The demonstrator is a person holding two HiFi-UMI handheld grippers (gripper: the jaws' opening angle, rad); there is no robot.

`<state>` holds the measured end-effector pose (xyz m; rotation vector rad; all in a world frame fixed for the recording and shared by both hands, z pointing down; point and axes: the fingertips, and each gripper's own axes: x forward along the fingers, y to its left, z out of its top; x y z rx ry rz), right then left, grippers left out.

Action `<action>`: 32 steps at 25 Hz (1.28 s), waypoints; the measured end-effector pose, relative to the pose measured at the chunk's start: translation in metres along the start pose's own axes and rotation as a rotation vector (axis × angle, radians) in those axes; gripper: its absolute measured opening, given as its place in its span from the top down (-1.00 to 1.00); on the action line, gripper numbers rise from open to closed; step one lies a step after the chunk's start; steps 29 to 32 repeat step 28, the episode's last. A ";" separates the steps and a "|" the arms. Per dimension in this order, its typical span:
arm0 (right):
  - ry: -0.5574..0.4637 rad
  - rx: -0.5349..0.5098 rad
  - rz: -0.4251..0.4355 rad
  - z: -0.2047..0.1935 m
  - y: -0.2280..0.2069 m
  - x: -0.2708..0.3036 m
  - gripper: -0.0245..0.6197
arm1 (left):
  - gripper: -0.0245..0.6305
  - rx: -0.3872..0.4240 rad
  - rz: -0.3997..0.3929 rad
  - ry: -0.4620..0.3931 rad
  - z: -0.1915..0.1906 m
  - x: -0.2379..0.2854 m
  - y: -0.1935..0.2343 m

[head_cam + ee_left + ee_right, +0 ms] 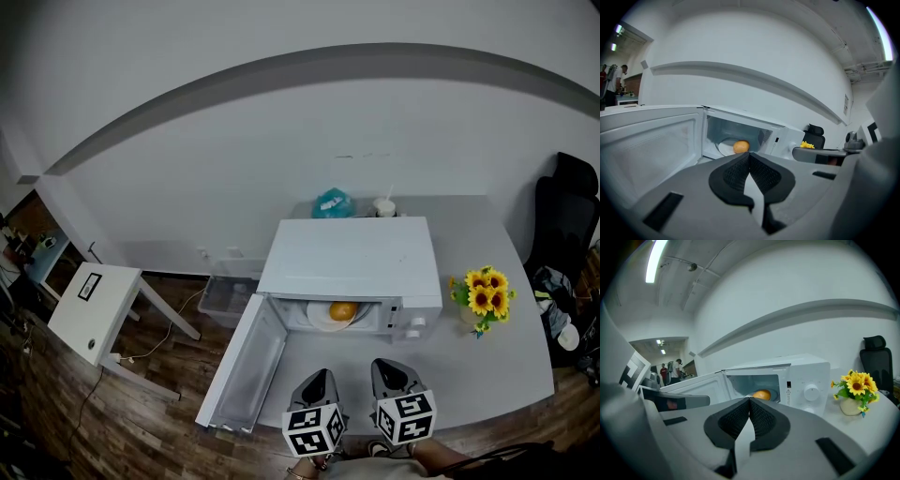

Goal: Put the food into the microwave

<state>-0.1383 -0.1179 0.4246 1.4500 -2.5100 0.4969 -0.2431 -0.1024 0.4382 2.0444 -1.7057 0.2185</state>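
Indoors, grey table [487, 366], open microwave [352, 258] — orange [342, 310] inside

Orange fruit [342, 309] — seemingly plated — inside open microwave [352, 258]

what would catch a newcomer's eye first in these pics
The white microwave sits in the middle, its door swung wide open to the left, with an orange food item on a plate inside. A pot of sunflowers stands to its right. Nearest the camera, the left gripper and right gripper are both shut, holding nothing.
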 end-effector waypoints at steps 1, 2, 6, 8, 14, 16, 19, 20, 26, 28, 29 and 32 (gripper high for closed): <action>0.003 -0.001 0.002 -0.001 0.000 0.000 0.87 | 0.92 0.000 0.000 0.001 -0.001 0.000 -0.001; 0.009 -0.007 0.004 -0.003 0.000 0.001 0.87 | 0.92 -0.001 0.001 0.001 -0.001 0.000 -0.001; 0.023 -0.020 0.014 -0.006 0.003 0.003 0.88 | 0.92 -0.001 0.006 -0.002 0.000 -0.002 -0.001; 0.024 -0.015 0.018 -0.007 0.003 0.003 0.88 | 0.92 -0.001 0.009 -0.003 -0.001 -0.002 0.000; 0.031 -0.022 0.019 -0.009 0.004 0.002 0.88 | 0.92 -0.003 0.012 0.001 -0.003 -0.003 0.001; 0.035 -0.022 0.016 -0.011 0.004 0.002 0.88 | 0.92 -0.002 0.012 0.006 -0.004 -0.003 0.001; 0.038 -0.023 0.010 -0.011 0.004 0.002 0.88 | 0.92 -0.002 0.012 0.011 -0.005 -0.002 0.002; 0.038 -0.025 0.009 -0.011 0.003 0.002 0.88 | 0.92 -0.003 0.012 0.013 -0.006 -0.002 0.003; 0.041 -0.042 -0.002 -0.012 0.001 0.004 0.88 | 0.92 -0.008 0.017 0.015 -0.007 0.001 0.006; 0.041 -0.050 -0.007 -0.012 0.001 0.005 0.88 | 0.92 -0.009 0.019 0.015 -0.006 0.002 0.007; 0.041 -0.050 -0.007 -0.012 0.001 0.005 0.88 | 0.92 -0.009 0.019 0.015 -0.006 0.002 0.007; 0.041 -0.050 -0.007 -0.012 0.001 0.005 0.88 | 0.92 -0.009 0.019 0.015 -0.006 0.002 0.007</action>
